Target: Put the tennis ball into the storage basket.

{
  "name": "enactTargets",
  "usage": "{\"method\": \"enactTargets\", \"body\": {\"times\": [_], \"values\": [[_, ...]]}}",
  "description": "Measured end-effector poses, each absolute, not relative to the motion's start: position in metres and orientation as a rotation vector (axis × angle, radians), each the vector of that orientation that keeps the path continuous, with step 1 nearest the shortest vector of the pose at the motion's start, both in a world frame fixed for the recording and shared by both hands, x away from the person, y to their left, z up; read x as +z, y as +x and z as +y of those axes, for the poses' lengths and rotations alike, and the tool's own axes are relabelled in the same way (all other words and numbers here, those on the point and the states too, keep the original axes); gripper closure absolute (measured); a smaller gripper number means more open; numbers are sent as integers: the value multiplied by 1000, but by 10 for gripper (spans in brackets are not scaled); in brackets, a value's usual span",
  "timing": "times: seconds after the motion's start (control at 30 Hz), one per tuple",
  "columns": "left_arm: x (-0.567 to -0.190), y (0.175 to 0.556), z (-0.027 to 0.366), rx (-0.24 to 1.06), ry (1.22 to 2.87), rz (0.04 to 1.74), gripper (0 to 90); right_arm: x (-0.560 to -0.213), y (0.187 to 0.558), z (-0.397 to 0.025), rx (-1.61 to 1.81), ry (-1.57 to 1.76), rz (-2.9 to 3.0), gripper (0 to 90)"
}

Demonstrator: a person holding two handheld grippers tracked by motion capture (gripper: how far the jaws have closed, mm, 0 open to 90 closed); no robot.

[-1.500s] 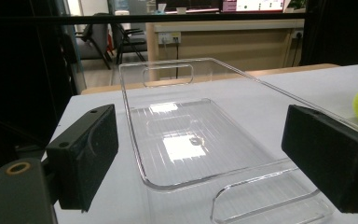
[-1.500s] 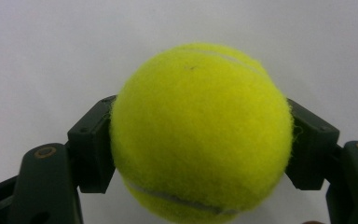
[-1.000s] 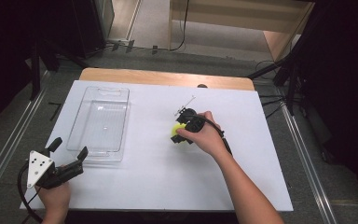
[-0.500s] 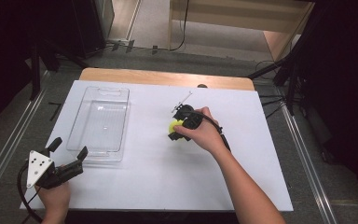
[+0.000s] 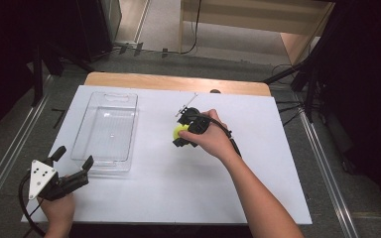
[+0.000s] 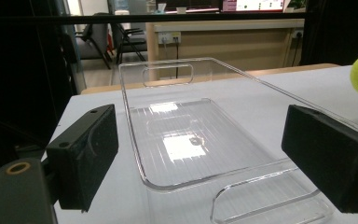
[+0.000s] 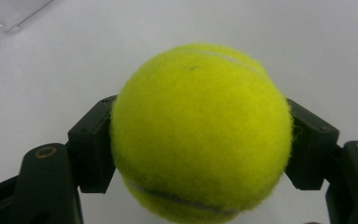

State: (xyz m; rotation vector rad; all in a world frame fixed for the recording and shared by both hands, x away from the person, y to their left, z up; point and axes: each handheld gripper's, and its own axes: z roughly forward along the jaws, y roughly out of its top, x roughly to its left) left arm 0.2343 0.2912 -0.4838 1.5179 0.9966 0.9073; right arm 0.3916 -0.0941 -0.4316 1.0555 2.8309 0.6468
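Tennis ball [image 7: 200,133] sits clamped in the right gripper [image 5: 184,133], right of the clear plastic tray [image 5: 106,133]; transfer pending, while the left gripper [image 5: 72,166] waits wide open, empty.

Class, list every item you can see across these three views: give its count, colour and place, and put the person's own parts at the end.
tennis ball: one, yellow-green, held between the right gripper's jaws over the table's middle
tray: one, clear plastic, on the table's left half
table: one, white top with a wooden far edge
left gripper: one, black, jaws apart, by the tray's near end
right gripper: one, black, closed on the ball
hands: two, one on each gripper
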Motion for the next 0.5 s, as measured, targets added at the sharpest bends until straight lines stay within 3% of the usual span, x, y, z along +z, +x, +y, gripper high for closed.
{"method": "enactTargets", "body": {"times": [0.5], "values": [[-484,234,291,906,1518,998,113,-418,392,-73,681,978,2849,235]]}}
